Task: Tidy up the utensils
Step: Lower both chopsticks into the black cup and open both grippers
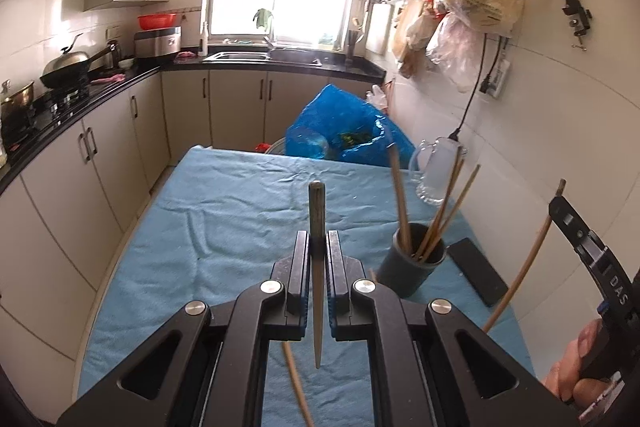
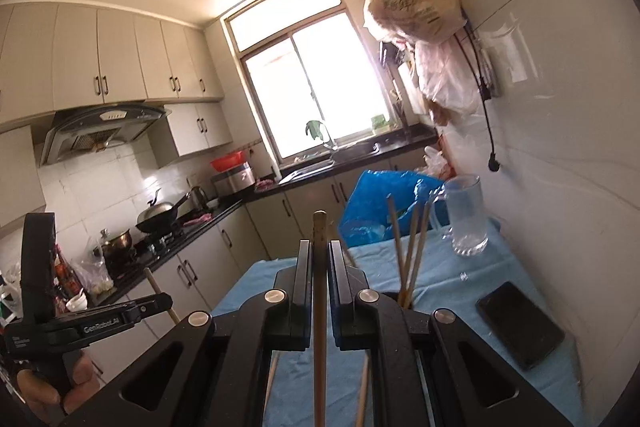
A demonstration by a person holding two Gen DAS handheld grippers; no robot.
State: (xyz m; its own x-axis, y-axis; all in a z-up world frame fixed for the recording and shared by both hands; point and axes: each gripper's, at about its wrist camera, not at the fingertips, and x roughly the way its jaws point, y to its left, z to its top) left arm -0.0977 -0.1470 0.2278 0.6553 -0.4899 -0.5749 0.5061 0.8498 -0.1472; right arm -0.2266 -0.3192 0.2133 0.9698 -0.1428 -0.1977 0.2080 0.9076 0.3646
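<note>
Chopsticks: one clamped upright in closed left gripper (image 1: 318,247), another clamped in closed right gripper (image 2: 320,255). Both held above blue cloth (image 1: 224,211). More chopsticks (image 1: 436,203) stand tilted in dark cup (image 1: 408,267) on cloth, near wall. Phone (image 1: 478,271) lies beside cup; glass mug (image 1: 438,171) behind it.

Left of the holder (image 1: 412,259) the blue cloth (image 1: 208,219) is wide open; to its right the phone (image 1: 478,271) and glass mug (image 1: 438,169) crowd the wall.
</note>
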